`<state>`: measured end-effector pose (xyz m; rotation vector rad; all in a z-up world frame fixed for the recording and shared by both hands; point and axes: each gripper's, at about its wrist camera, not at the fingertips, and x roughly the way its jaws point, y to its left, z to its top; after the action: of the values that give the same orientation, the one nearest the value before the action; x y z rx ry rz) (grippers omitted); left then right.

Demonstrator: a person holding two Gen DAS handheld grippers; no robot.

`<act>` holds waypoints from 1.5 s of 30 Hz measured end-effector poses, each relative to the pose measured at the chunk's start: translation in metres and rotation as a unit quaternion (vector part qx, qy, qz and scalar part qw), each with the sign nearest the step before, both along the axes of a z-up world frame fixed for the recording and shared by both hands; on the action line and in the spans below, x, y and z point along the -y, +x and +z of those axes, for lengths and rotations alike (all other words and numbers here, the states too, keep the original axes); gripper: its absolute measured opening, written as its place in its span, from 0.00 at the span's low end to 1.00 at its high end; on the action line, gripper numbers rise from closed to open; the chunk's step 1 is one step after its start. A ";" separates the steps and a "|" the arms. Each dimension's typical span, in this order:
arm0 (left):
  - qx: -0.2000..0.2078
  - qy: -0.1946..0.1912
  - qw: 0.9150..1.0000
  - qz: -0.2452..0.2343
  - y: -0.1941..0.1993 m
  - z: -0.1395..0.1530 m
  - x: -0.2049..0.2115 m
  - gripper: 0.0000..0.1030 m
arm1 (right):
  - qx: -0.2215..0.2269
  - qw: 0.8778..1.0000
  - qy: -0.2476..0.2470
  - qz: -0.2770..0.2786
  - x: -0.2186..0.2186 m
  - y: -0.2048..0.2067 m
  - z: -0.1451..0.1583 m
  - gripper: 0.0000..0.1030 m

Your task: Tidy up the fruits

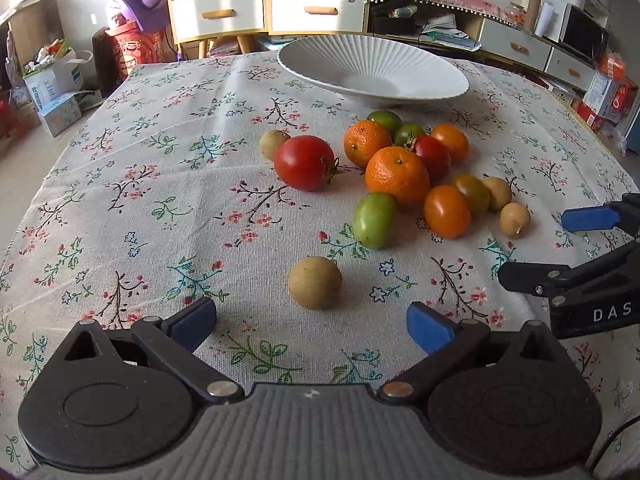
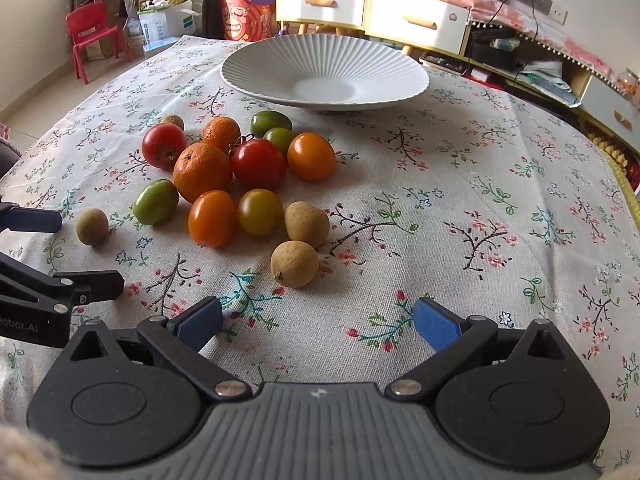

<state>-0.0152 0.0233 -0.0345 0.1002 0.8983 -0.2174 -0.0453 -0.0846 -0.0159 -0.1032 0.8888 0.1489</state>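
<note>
A white ribbed plate (image 1: 320, 50) (image 2: 280, 56) stands empty at the far side of the table. In front of it lies a loose heap of fruit: two oranges (image 1: 397, 175) (image 2: 202, 171), red tomatoes (image 1: 305, 162) (image 2: 259, 163), orange and green small tomatoes (image 1: 374, 220) (image 2: 212, 218), and tan longans. One longan (image 1: 315, 282) lies just ahead of my left gripper (image 1: 312, 320), which is open and holds nothing. Another longan (image 2: 295, 263) lies just ahead of my right gripper (image 2: 318, 322), also open and holding nothing.
A floral cloth (image 1: 160, 208) (image 2: 500, 200) covers the table. White drawer cabinets (image 1: 268, 8) (image 2: 372, 8), boxes and a red chair (image 2: 94, 36) stand beyond it. Each gripper shows at the edge of the other's view, the right gripper (image 1: 580, 248) at right.
</note>
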 end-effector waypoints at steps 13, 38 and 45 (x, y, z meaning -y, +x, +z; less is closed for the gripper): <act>0.022 -0.027 0.999 -0.017 -0.003 0.006 -0.001 0.63 | 0.031 0.999 0.004 0.011 -0.004 0.003 0.006 0.68; 0.036 -0.045 0.998 -0.009 -0.001 0.014 -0.007 0.24 | 0.045 0.999 0.021 0.010 -0.003 0.006 0.015 0.22; 0.043 -0.059 0.997 -0.010 0.003 0.024 -0.002 0.24 | 0.057 0.998 0.030 0.008 -0.004 0.006 0.025 0.22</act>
<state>-0.0121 0.0257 -0.0102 0.0088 0.7982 -0.2818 -0.0395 -0.0805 0.0089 -0.0629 0.7693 0.1821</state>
